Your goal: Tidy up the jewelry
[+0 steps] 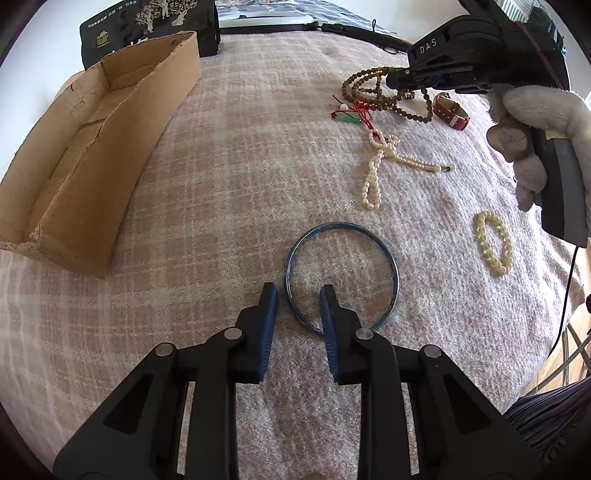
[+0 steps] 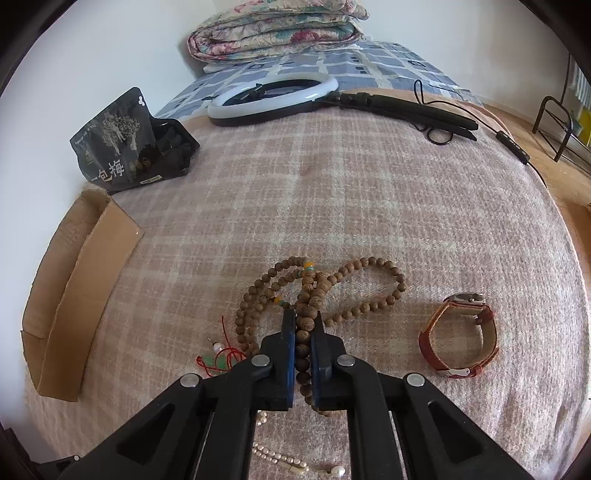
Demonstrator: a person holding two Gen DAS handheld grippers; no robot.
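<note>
My left gripper (image 1: pixel 298 292) is open, its jaws straddling the near-left rim of a blue bangle (image 1: pixel 341 277) lying flat on the pink plaid blanket. My right gripper (image 2: pixel 303 319) is shut on a strand of the brown wooden bead necklace (image 2: pixel 384 295), which still rests on the blanket; it also shows in the left wrist view (image 1: pixel 369 88). A white pearl necklace (image 1: pixel 380 162), a cream bead bracelet (image 1: pixel 495 243), a green pendant on red cord (image 1: pixel 349 117) and a red-strapped watch (image 2: pixel 458 336) lie nearby. An open cardboard box (image 1: pixel 74 166) sits at the left.
A black snack bag (image 2: pixel 118 144) stands behind the box. A ring light (image 2: pixel 273 96) with its black stand and cable lies at the far end of the blanket. A folded quilt (image 2: pixel 277 29) lies beyond. The blanket's right edge drops off to a wooden floor.
</note>
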